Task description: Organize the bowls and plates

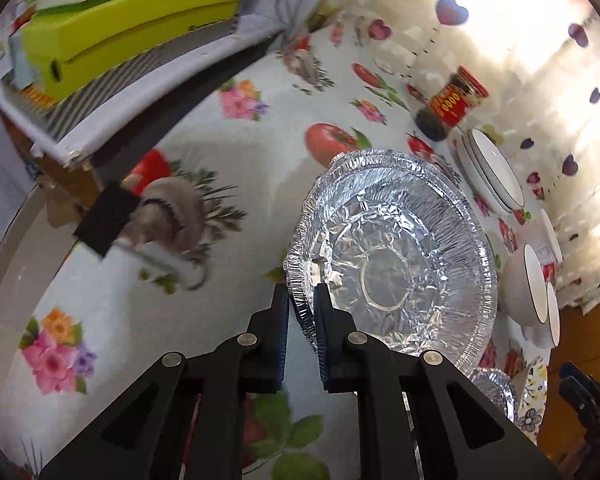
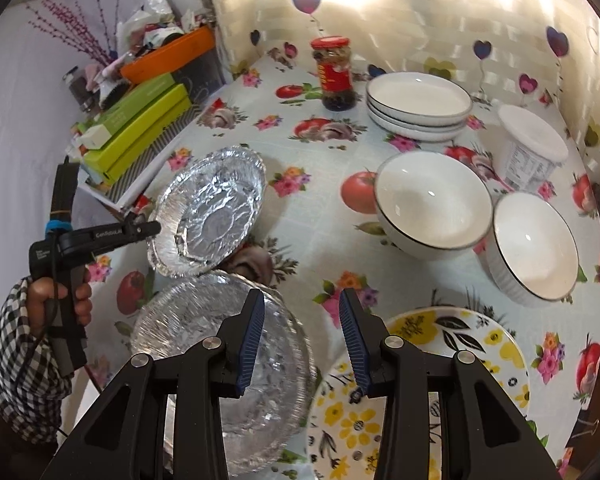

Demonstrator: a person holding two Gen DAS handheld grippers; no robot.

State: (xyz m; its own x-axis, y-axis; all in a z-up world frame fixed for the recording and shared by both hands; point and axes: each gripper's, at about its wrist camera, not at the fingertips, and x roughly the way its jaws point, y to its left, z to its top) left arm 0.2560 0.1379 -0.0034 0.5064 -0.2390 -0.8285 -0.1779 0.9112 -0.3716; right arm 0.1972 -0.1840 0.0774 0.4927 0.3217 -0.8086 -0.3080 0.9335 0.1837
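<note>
In the left wrist view my left gripper (image 1: 302,308) is shut on the near rim of a round foil pan (image 1: 392,256), which hangs tilted above the flowered tablecloth. The right wrist view shows the same pan (image 2: 212,216) pinched by the left gripper (image 2: 156,227), held by a hand (image 2: 60,296) in a checked sleeve. My right gripper (image 2: 302,320) stands open. A second foil pan (image 2: 220,360) lies under its left finger, and a yellow-flowered plate (image 2: 420,380) lies under its right one. A stack of white plates (image 2: 418,106) and two white bowls (image 2: 432,200) (image 2: 534,244) stand beyond.
A red-lidded jar (image 2: 336,74) stands at the back beside the plates, and a white lidded tub (image 2: 532,144) at the right by the wall. Green boxes (image 2: 140,128) and an orange tray (image 2: 168,56) crowd the left side. Bare tablecloth (image 2: 312,216) shows mid-table.
</note>
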